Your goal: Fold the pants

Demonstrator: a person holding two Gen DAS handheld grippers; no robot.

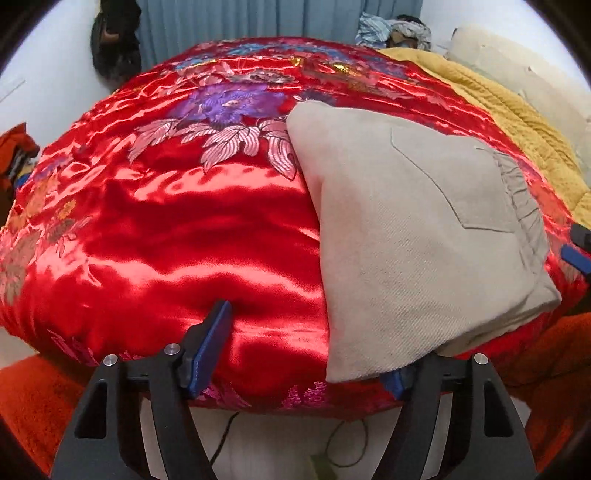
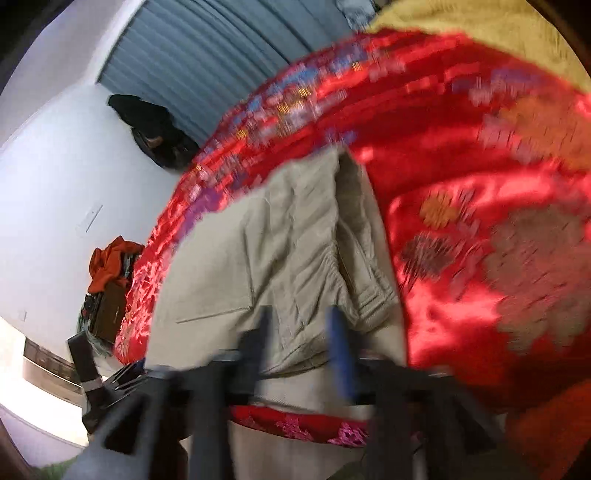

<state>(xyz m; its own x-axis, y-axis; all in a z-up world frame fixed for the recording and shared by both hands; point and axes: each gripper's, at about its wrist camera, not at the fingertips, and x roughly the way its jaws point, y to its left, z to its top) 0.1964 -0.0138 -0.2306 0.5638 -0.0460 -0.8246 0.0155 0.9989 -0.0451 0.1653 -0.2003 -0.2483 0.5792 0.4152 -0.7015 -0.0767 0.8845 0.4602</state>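
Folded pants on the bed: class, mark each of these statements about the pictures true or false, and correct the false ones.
1. The beige pants lie folded on a red floral satin quilt. True.
2. The left gripper is clamped on the pants. False: its jaws stand open.
3. A mustard-yellow blanket lies beyond the quilt. True.
4. The curtain behind the bed is bright orange. False: it is grey-blue.
5. The pants' elastic waistband shows in the right wrist view. True.

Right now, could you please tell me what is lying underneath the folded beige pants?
The folded pants rest on a shiny red floral quilt, which shows on all sides of them. The part of the quilt beneath them is covered, so anything there cannot be seen.
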